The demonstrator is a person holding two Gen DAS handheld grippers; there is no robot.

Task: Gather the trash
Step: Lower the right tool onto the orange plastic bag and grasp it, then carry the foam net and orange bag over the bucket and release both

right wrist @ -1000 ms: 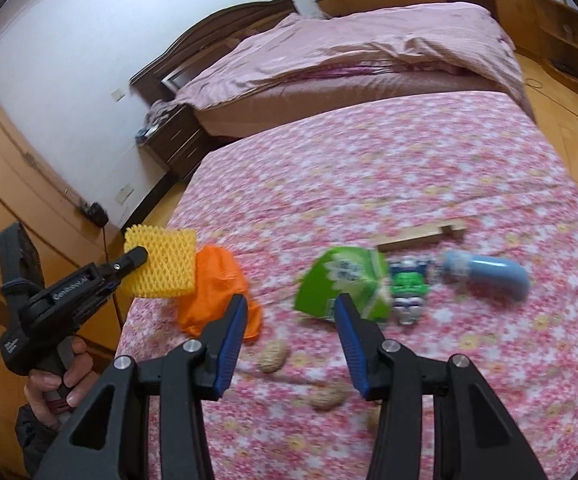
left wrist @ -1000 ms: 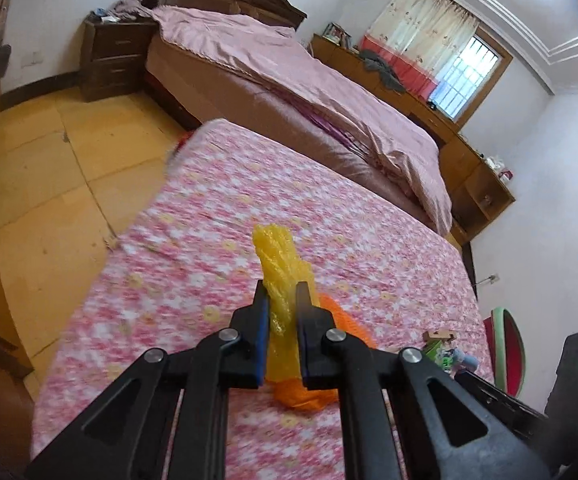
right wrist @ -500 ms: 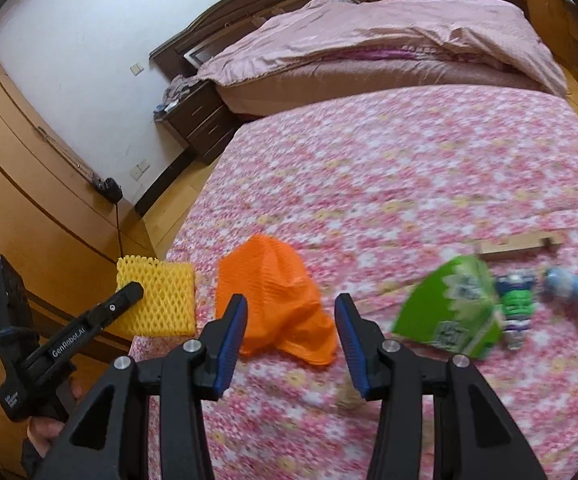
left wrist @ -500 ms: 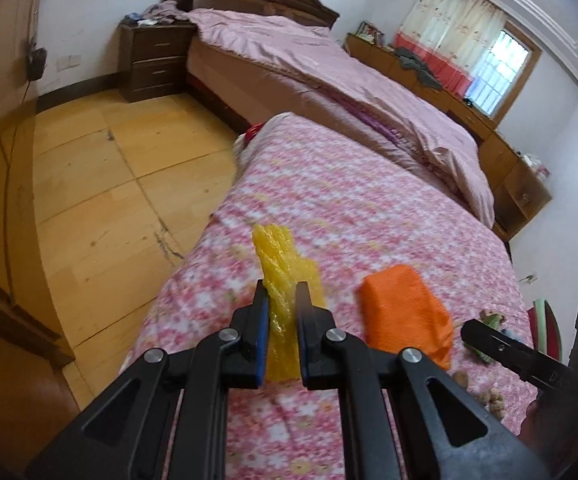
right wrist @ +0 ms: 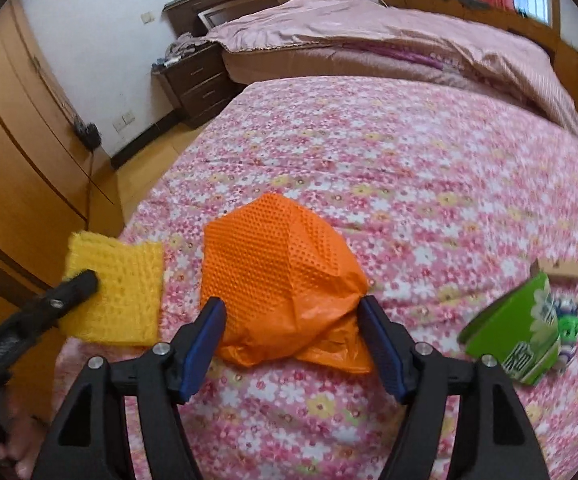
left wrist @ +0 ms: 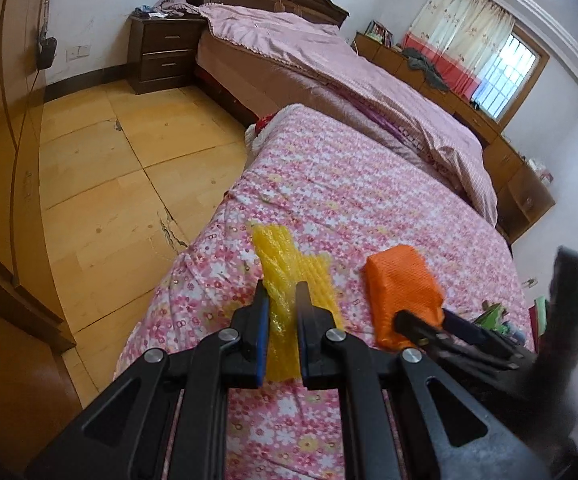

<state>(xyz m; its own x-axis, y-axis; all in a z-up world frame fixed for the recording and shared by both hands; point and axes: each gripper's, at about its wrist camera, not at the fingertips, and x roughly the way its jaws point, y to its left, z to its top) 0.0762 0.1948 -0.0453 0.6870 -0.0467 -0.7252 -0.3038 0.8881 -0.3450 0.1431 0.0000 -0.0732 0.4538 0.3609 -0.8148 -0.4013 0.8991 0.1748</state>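
Pinching the yellow foam net (left wrist: 285, 308), the left hand-held gripper (left wrist: 282, 300) waits beside the orange bag (right wrist: 277, 276); the right hand-held gripper (right wrist: 293, 320) is opening around it, while the green carton (right wrist: 517, 340) remains uncollected beyond the bag.

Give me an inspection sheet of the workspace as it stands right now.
Surface: floral bedspread, pink, patterned.
Job's things: yellow foam net clamped in the left gripper; orange bag lying on the bedspread; green carton further right.
Clutter: small toy figure and wooden piece by the carton.
Grippers: left shut on the net; right gripper jaws opening, either side of the orange bag's near end, pads not pressing.
Cables: dark cord hanging down the wardrobe.
Surroundings: second bed, nightstand, window, wooden floor.
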